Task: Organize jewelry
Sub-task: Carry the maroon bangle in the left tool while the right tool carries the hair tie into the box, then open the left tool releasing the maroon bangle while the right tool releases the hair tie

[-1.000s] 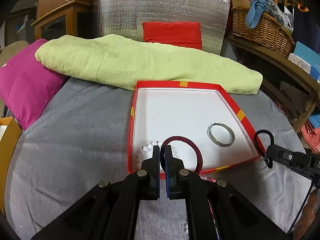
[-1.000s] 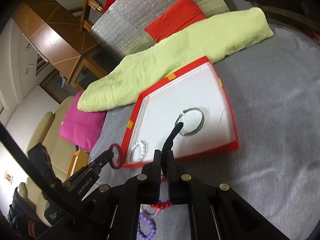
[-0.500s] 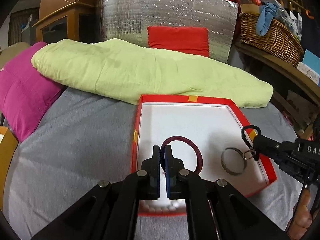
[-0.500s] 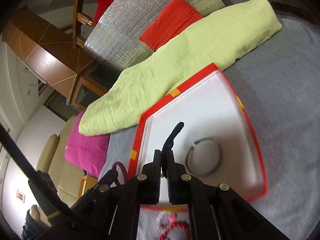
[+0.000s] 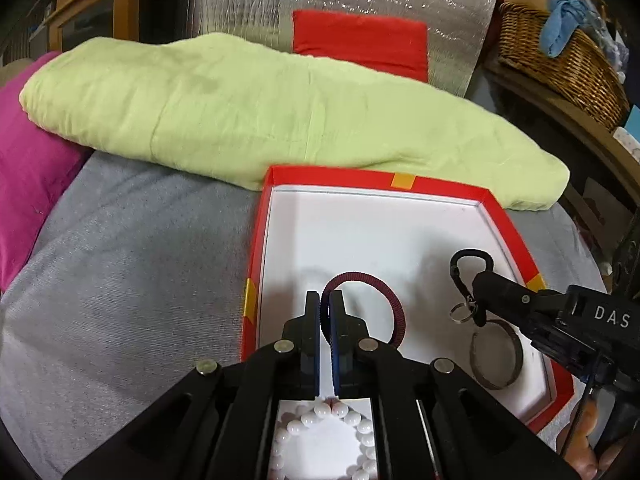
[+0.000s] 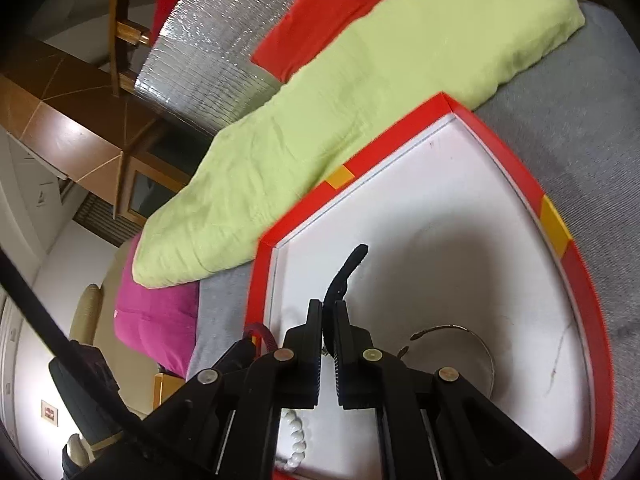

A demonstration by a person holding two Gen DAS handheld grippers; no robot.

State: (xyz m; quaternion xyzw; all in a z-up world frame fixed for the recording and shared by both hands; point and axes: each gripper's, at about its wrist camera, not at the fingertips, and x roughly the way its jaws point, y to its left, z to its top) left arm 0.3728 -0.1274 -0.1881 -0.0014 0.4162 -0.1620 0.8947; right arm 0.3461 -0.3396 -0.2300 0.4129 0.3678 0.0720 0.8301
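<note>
A red-rimmed box (image 5: 448, 191) with a white floor lies on the grey cloth. My left gripper (image 5: 325, 300) is shut on a dark red coiled bracelet (image 5: 394, 306), held over the box's near left part. My right gripper (image 6: 328, 309) is shut on a black clip (image 6: 347, 268) with small key rings (image 5: 460, 314), held over the box's right part. A silver bangle (image 5: 496, 354) lies on the box floor under it, also in the right wrist view (image 6: 476, 340). A white pearl bracelet (image 5: 320, 420) lies in the box under my left gripper.
A long light-green cushion (image 5: 248, 112) lies behind the box. A magenta cushion (image 5: 28, 184) is at the left. A silver foil panel (image 5: 320, 4) with a red pad stands behind. A wicker basket (image 5: 560, 56) sits on a shelf at the right.
Both grippers have moved forward over the box, each still shut on its piece. The right gripper with the clip now hangs above the silver bangle.
</note>
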